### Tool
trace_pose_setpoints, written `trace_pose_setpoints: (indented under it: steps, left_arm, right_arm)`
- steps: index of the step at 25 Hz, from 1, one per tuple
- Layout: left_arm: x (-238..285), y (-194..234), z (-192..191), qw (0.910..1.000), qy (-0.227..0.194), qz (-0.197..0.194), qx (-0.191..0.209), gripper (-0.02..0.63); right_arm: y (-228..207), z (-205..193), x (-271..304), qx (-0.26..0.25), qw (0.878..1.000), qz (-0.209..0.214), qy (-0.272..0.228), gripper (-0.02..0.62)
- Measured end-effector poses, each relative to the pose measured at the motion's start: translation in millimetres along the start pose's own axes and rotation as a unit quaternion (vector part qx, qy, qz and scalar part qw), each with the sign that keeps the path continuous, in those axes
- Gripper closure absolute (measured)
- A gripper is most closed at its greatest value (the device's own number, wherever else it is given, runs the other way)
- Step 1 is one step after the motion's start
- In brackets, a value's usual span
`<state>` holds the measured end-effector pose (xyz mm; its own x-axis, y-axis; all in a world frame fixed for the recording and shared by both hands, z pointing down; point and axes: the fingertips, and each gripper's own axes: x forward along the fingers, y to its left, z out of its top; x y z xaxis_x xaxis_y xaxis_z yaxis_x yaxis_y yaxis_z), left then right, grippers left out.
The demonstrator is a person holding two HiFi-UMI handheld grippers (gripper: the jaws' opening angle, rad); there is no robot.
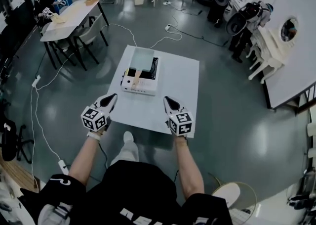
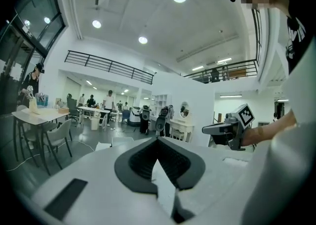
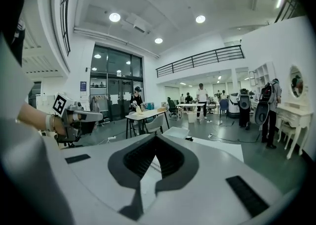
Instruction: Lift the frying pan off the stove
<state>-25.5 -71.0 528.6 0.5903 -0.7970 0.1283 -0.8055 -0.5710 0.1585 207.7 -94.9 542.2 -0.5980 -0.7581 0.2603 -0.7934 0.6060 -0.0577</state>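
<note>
While both grippers hang level over the near edge of the white table (image 1: 183, 85), the head view lays the scene out plainly. The left gripper (image 1: 112, 98) and the right gripper (image 1: 168, 101) point away from the person, side by side but apart, each with its marker cube toward the wrist. Beyond them, at the far left part of the table, sits the white stove (image 1: 139, 86), and the frying pan (image 1: 141, 60) rests on top of it, pale and squarish, its wooden handle (image 1: 134, 75) reaching back toward the person. Neither gripper touches the pan or the stove; bare tabletop lies between them. Cables trail across the grey floor (image 1: 222, 95).

Over to the left gripper view: the dark jaws are clenched, tips together, with nothing caught between them (image 2: 158, 139). Off to the right, the right gripper (image 2: 206, 129) juts in, a forearm behind it. A sliver of the table (image 2: 102, 146) shows past the jaws, with people standing about far back in the room.

Now the right gripper view: these jaws too are closed tight on nothing (image 3: 155, 137). Just past them the frying pan (image 3: 176, 132) shows on the table, and a strip of the stove's vented front (image 3: 157, 164) peeks below the tips. At the left edge the left gripper (image 3: 98, 116) points the same way.
</note>
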Motion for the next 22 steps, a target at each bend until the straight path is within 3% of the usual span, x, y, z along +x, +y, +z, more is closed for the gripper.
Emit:
trace_pose_setpoints:
  steps: [12,22]
  left_arm:
    - [95.1,137.9,28.8,0.9985,0.020,-0.051,0.010,0.609]
    - [133.9,202.5,34.8,0.9958,0.024,-0.088,0.005,0.609]
  right_arm:
    - [-30.6,38.3,157.5,0.016,1.000,-0.025,0.002,0.600]
    - [-44.7,47.9,222.5,0.034,0.998,-0.058,0.006,0.600]
